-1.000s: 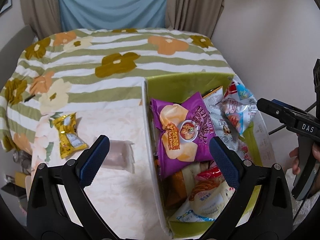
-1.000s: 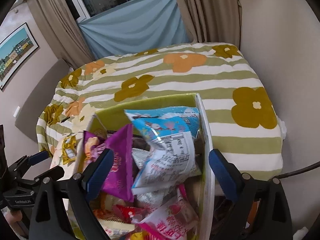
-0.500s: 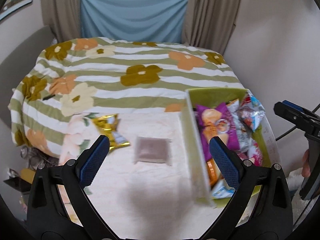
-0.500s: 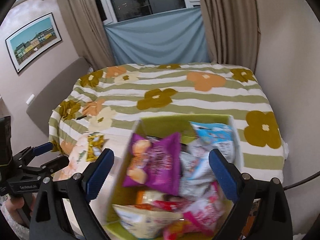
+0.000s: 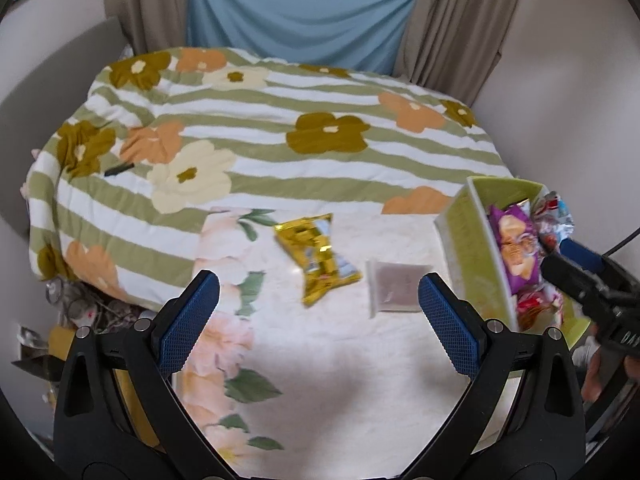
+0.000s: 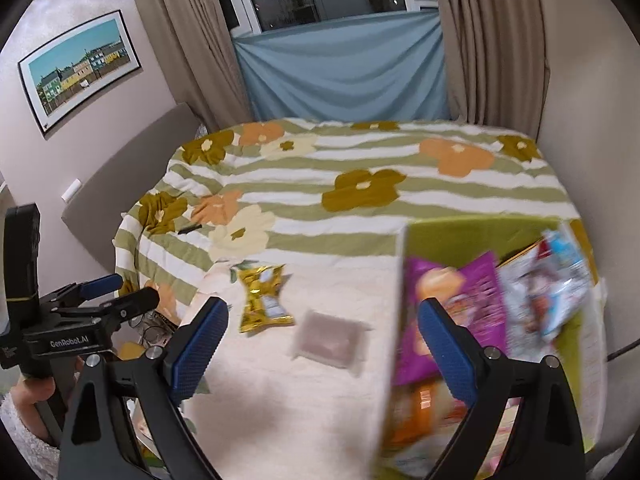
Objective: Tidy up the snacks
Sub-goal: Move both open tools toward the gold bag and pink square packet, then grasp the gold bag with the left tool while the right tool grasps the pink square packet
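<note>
my left gripper (image 5: 318,316) and right gripper (image 6: 322,344) hung wide apart, empty. just ahead on cream blanket (image 5: 360,380): brown packet (image 5: 398,286), gold packet (image 5: 316,258). green box (image 5: 476,248) at right, heaped with snacks. risk: slick foil slipping, blanket bunching into pinch.

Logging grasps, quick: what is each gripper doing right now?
Left gripper: open, holding nothing.
Right gripper: open, holding nothing.
</note>
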`<state>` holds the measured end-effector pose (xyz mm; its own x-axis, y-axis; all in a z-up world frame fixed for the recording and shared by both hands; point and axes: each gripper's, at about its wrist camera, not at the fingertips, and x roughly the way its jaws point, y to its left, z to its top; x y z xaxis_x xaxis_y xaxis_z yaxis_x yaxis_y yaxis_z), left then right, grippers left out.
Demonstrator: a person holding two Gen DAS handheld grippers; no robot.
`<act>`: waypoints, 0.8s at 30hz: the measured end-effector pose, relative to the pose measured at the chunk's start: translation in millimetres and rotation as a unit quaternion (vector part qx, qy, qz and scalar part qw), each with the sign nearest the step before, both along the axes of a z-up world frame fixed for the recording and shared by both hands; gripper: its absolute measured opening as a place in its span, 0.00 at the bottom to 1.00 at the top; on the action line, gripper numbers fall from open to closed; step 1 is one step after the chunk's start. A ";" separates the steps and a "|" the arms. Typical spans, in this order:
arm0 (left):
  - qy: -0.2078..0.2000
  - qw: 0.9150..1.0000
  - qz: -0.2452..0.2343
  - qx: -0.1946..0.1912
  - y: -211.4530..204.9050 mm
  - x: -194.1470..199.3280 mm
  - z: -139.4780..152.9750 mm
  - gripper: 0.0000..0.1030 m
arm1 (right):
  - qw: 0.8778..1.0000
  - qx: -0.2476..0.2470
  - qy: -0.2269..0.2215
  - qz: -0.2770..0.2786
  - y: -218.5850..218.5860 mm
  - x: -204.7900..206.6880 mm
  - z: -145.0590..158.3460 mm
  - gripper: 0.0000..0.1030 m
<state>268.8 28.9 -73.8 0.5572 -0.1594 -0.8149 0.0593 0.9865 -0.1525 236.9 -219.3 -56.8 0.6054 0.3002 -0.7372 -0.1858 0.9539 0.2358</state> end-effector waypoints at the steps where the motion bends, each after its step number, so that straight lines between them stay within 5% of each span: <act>1: 0.005 1.000 -0.002 -0.003 8.7 3.8 -4.7 0.96 | 1.000 -0.002 0.007 -0.003 8.8 2.1 -6.1 0.92; 10: 0.053 0.997 -0.035 -0.040 43.2 57.2 -64.6 0.96 | 0.996 -0.014 0.062 -0.062 59.8 15.8 -73.0 0.92; 24: 0.131 0.988 -0.034 -0.069 9.6 132.2 -172.8 0.96 | 0.988 -0.055 0.084 -0.120 66.1 41.2 -149.7 0.92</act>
<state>400.9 38.4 -246.6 0.3139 -0.3085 -0.8979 0.0647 0.9505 -0.3039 278.1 -153.2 -206.5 0.5151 0.0750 -0.8539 0.0823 0.9872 0.1364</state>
